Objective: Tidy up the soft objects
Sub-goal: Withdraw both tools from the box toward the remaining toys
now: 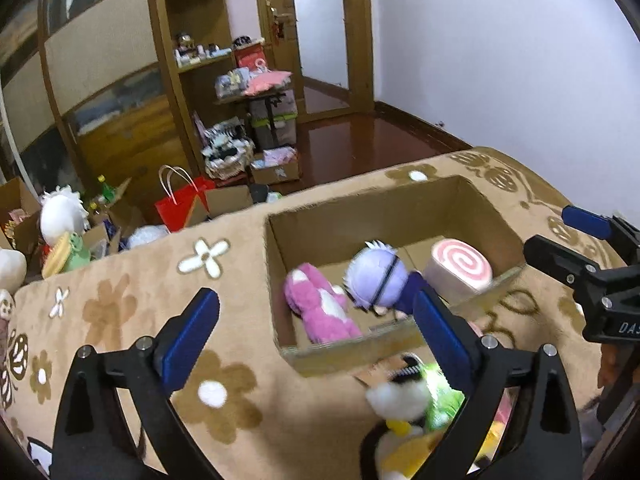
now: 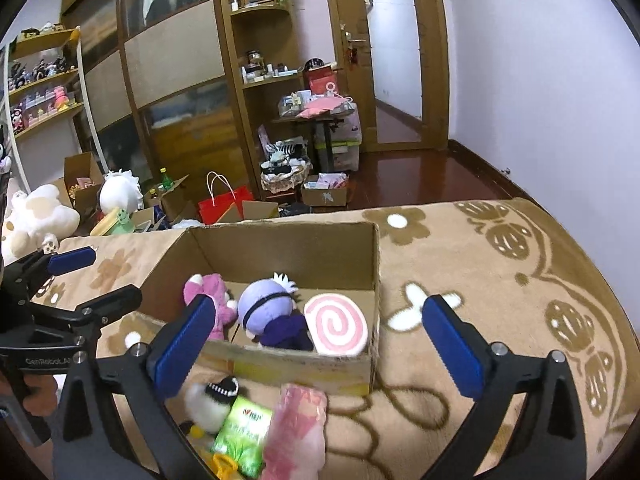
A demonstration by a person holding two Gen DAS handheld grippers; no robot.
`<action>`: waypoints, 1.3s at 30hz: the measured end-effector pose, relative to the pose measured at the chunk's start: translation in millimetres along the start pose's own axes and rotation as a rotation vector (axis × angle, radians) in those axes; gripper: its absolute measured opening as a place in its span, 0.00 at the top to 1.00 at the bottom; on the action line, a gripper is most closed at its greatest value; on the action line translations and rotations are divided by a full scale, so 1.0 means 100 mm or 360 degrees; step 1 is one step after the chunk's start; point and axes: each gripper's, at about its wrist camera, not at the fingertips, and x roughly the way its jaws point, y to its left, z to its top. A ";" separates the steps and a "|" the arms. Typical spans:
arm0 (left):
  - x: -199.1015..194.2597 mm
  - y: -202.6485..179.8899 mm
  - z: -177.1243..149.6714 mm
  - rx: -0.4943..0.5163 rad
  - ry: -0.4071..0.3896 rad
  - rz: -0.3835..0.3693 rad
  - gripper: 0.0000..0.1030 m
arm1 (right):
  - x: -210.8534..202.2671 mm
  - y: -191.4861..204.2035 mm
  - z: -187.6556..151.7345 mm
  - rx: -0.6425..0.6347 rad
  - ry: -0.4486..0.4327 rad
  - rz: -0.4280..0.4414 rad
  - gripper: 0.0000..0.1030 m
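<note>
An open cardboard box (image 1: pixel 360 220) (image 2: pixel 280 252) stands on a tan flowered blanket (image 1: pixel 120 320) (image 2: pixel 480 280). Inside lie a pink plush (image 1: pixel 320 316) (image 2: pixel 208 286), a purple-haired doll (image 1: pixel 376 280) (image 2: pixel 264 308) and a pink swirl roll cushion (image 1: pixel 464 268) (image 2: pixel 336 324). In front of the box lie a white plush with a black hat (image 1: pixel 400 400) (image 2: pixel 212 400), a green packet (image 2: pixel 244 428) and a soft pink item (image 2: pixel 296 428). My left gripper (image 1: pixel 314 300) (image 2: pixel 116 274) is open over the box's near left corner, holding nothing. My right gripper (image 2: pixel 320 306) (image 1: pixel 546 227) is open before the box's near wall, also empty.
Beyond the blanket's far edge the floor is cluttered: a red paper bag (image 1: pixel 180 208) (image 2: pixel 224 204), cardboard boxes, a large white plush (image 2: pixel 40 216) and other toys at the left. Wooden shelves and a doorway (image 2: pixel 392 60) stand behind. Blanket stretches to the right of the box.
</note>
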 end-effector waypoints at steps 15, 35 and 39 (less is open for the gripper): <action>-0.54 -0.10 -0.27 -0.0091 0.0173 -0.0036 0.06 | -0.59 0.03 -0.20 0.0115 0.0112 0.0022 0.00; -0.43 -0.28 -0.66 -0.0274 0.0332 0.0047 0.06 | -0.39 0.01 -0.50 0.0189 0.0417 0.0025 0.00; -0.33 -0.34 -0.71 -0.0270 0.0359 0.0022 0.06 | -0.25 -0.04 -0.54 0.0226 0.0502 0.0034 0.00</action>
